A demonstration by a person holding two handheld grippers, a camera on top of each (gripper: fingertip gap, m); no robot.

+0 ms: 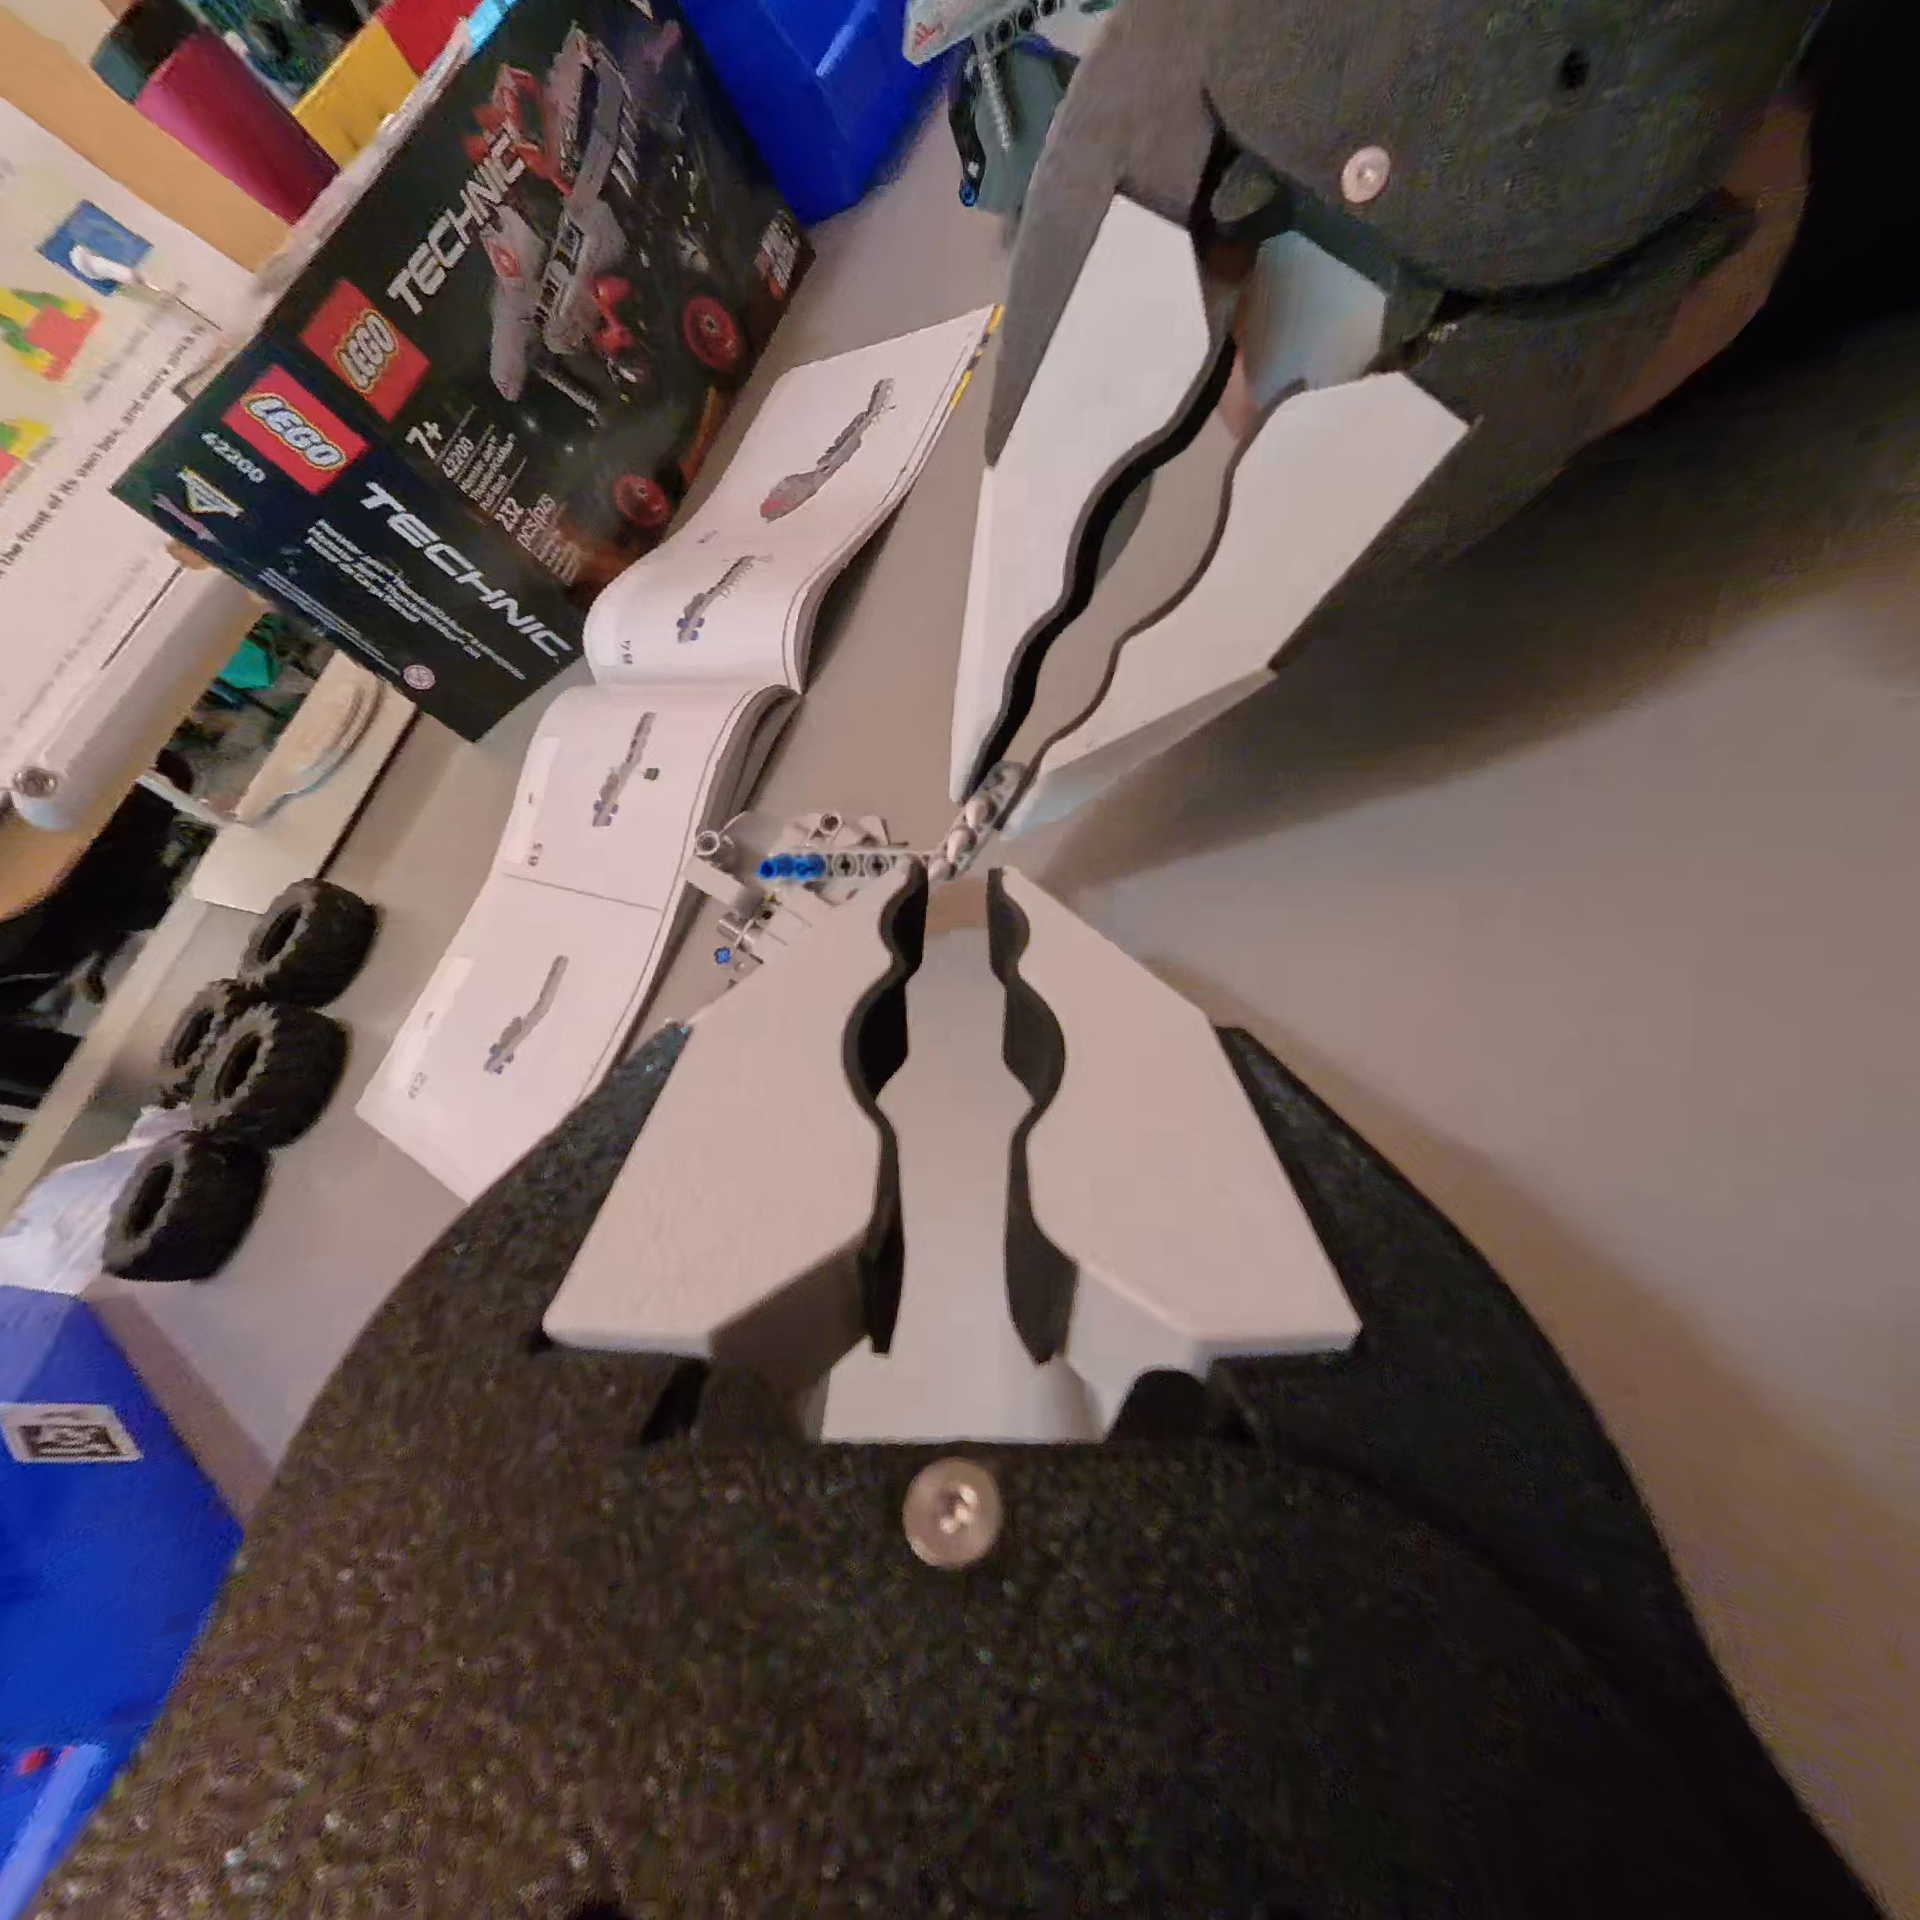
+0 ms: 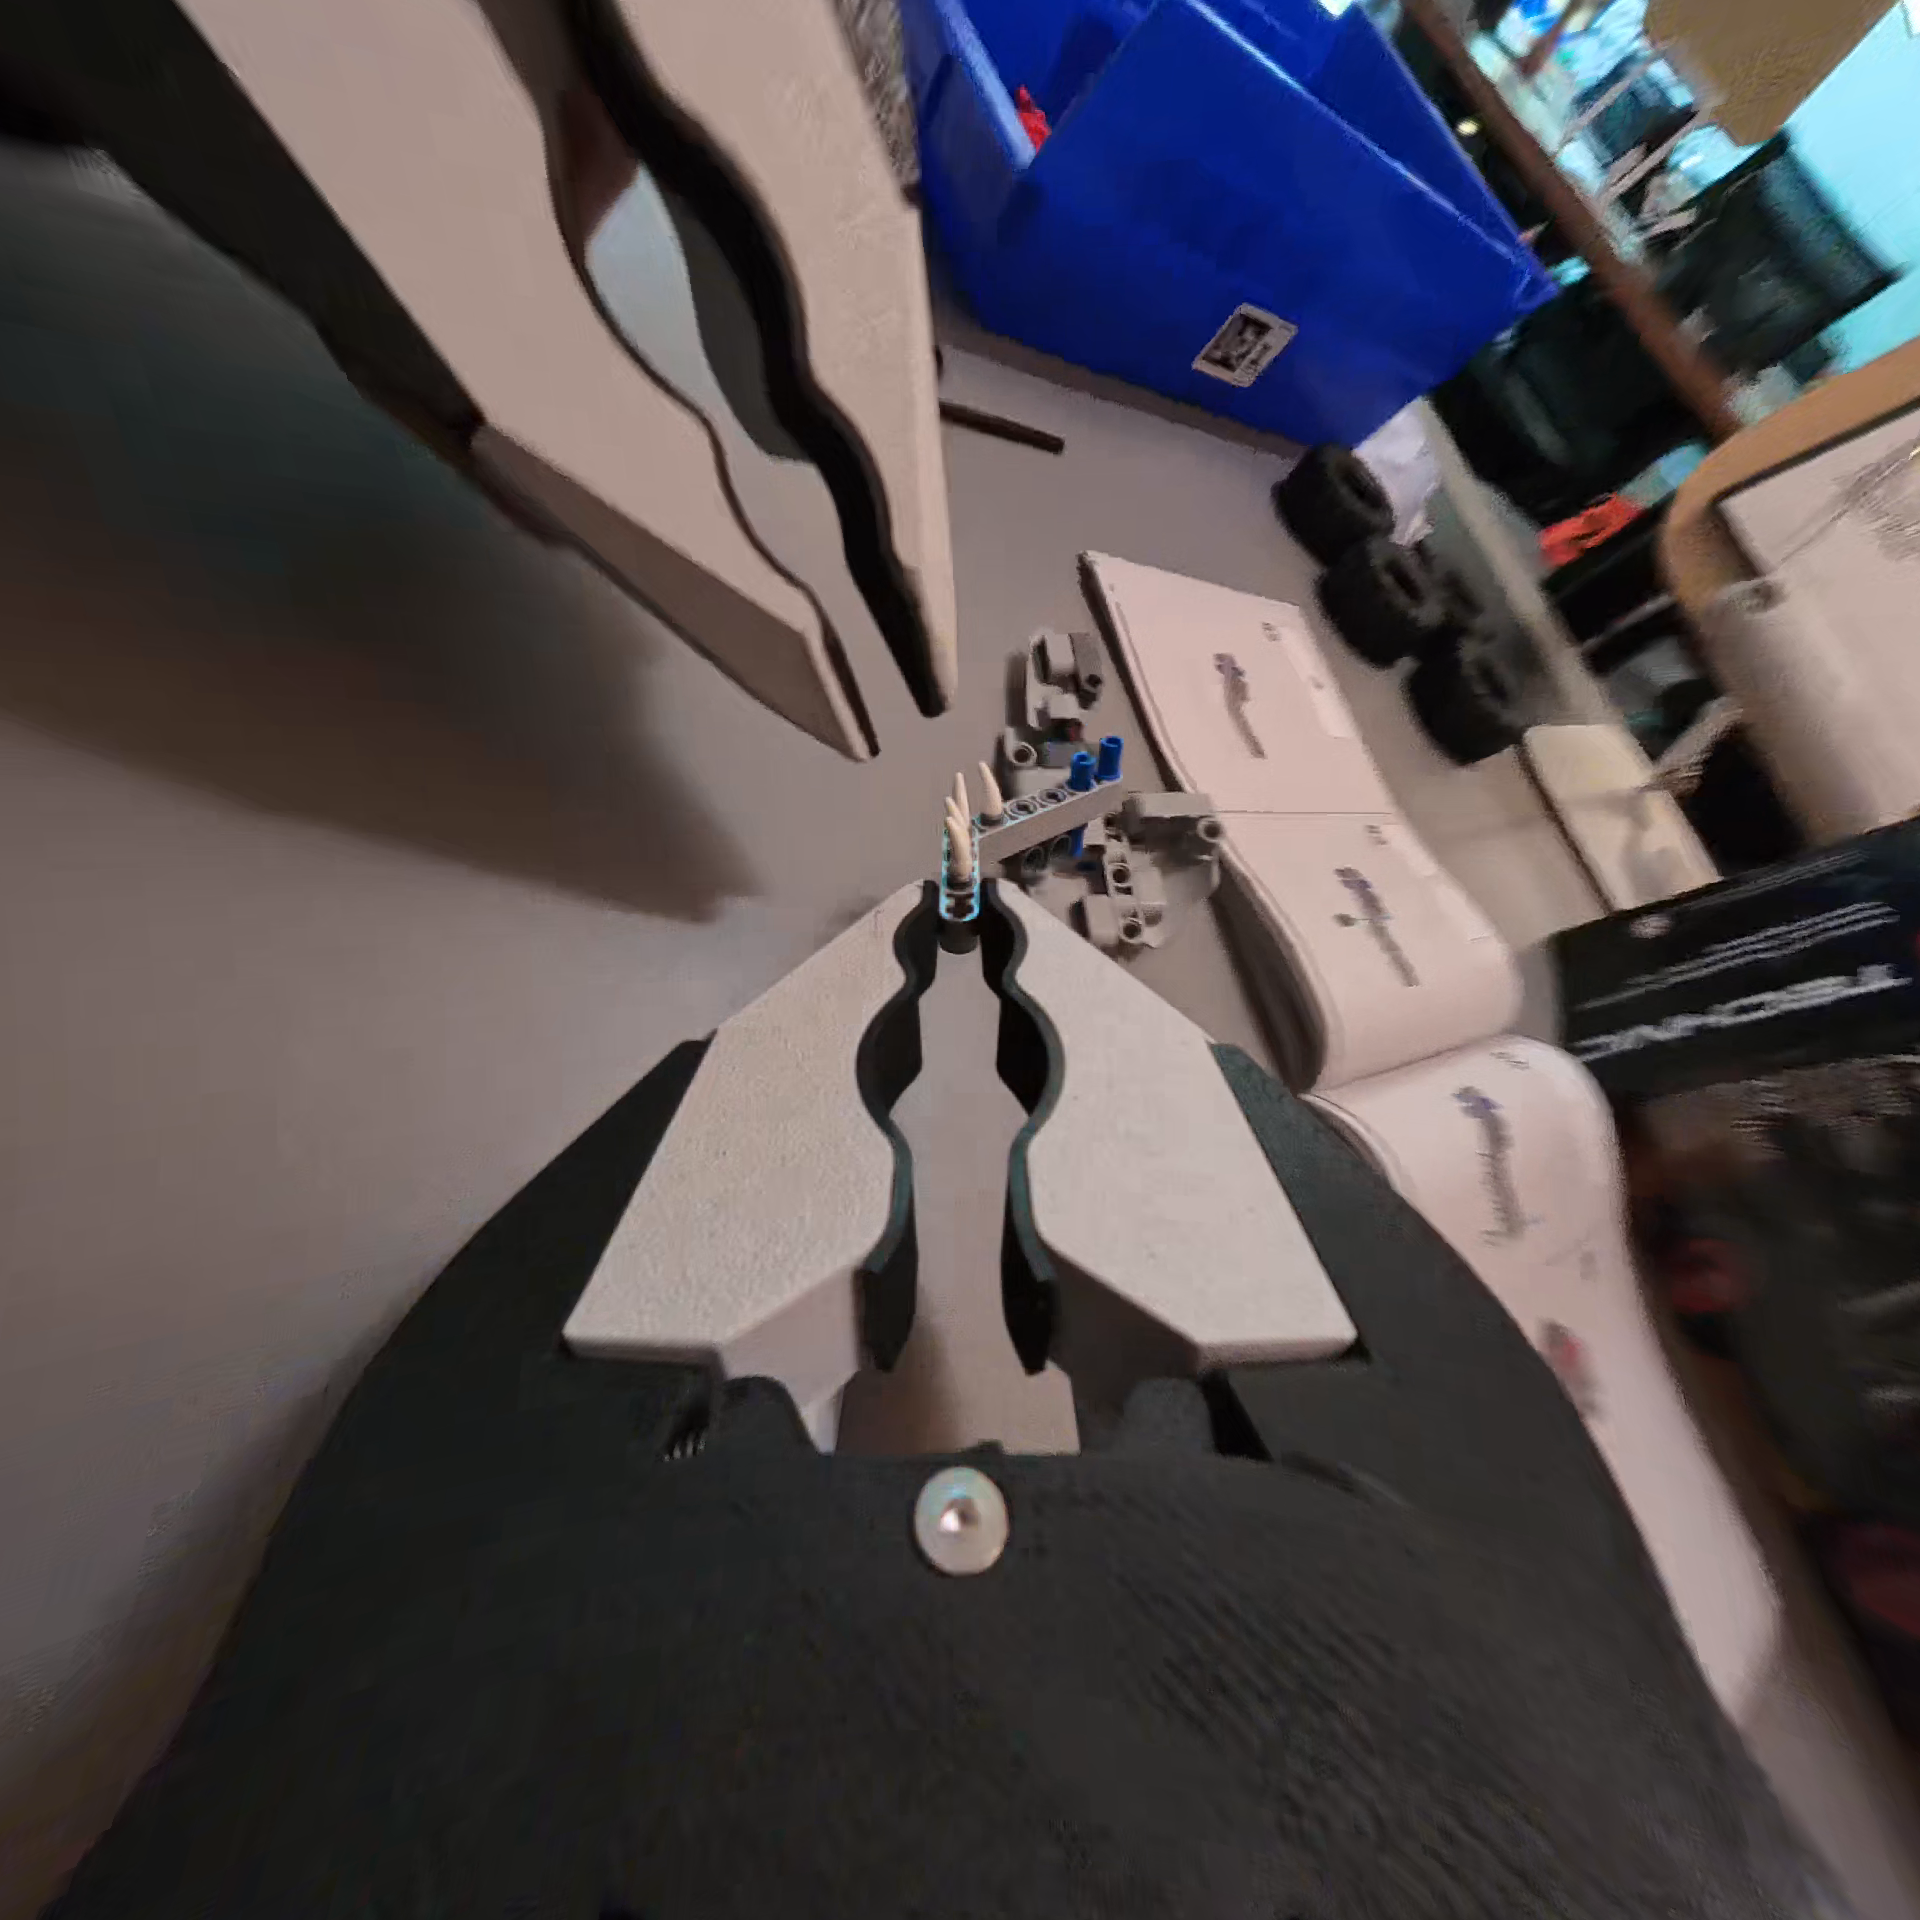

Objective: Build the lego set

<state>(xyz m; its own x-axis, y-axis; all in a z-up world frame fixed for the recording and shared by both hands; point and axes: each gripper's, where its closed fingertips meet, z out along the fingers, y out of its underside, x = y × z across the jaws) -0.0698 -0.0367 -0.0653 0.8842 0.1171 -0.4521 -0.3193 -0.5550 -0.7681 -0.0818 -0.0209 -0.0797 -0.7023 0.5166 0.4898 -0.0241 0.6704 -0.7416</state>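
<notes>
Right gripper (image 2: 959, 902) pinching the thin end of the grey toothed beam (image 2: 1023, 816), lifted off the desk (image 2: 312, 935) for access. Left gripper (image 1: 956, 883) slightly spread, empty, probably ready to add a part. Open manual (image 1: 665, 748) beside, for reference.

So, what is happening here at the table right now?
A person is building a lego set with two handheld grippers. The right gripper is shut on a grey beam with white teeth, held above the table. The left gripper is open and empty, close to the beam's end. More grey parts, the open instruction booklet, black tyres and the set's box lie nearby.
</notes>
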